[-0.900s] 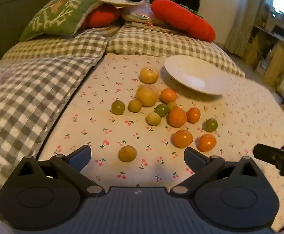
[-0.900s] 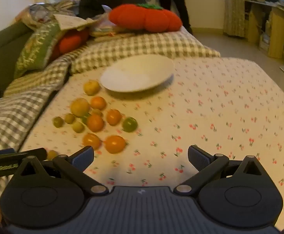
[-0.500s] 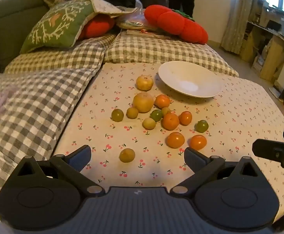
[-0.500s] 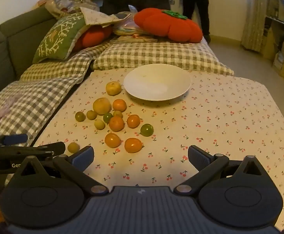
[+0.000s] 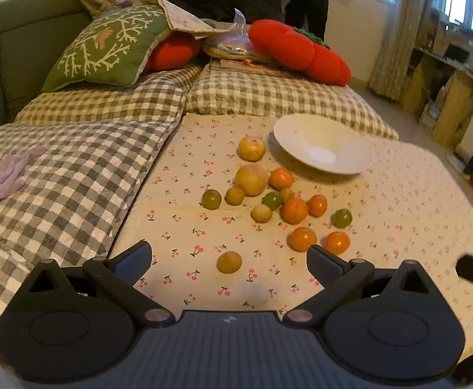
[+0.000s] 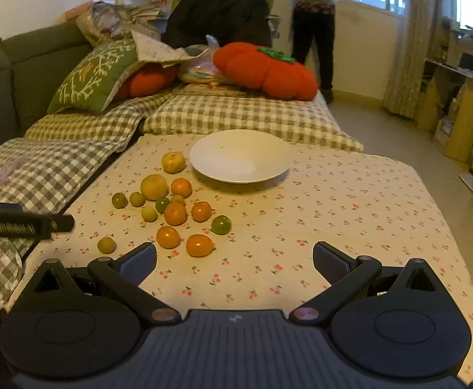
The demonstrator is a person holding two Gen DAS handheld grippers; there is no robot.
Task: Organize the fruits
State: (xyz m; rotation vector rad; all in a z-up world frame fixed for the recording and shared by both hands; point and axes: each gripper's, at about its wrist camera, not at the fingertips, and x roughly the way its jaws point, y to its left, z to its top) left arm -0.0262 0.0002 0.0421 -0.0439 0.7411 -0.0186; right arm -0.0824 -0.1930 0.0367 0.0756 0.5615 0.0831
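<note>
Held the left gripper (image 5: 228,256) with fingers spread wide, nothing between them. Hovered low over the cherry-print tablecloth (image 5: 178,227), short of the shallow white ceramic plate (image 5: 322,144). Lay just ahead of the gap between the fingers: a lone yellow-green round fruit (image 5: 229,262), well nearer than the plate. Sat between that fruit and the plate: a loose cluster of small orange, yellow and green round fruits (image 5: 278,199), all on the cloth, none on the plate.

Kept the right gripper (image 6: 235,261) likewise wide open and empty, near the plate's (image 6: 239,155) front side. Rested just beyond its left fingertip (image 6: 139,261): two orange round fruits (image 6: 184,241), outside the gap. Showed the cluster (image 6: 171,201) left of the plate.
</note>
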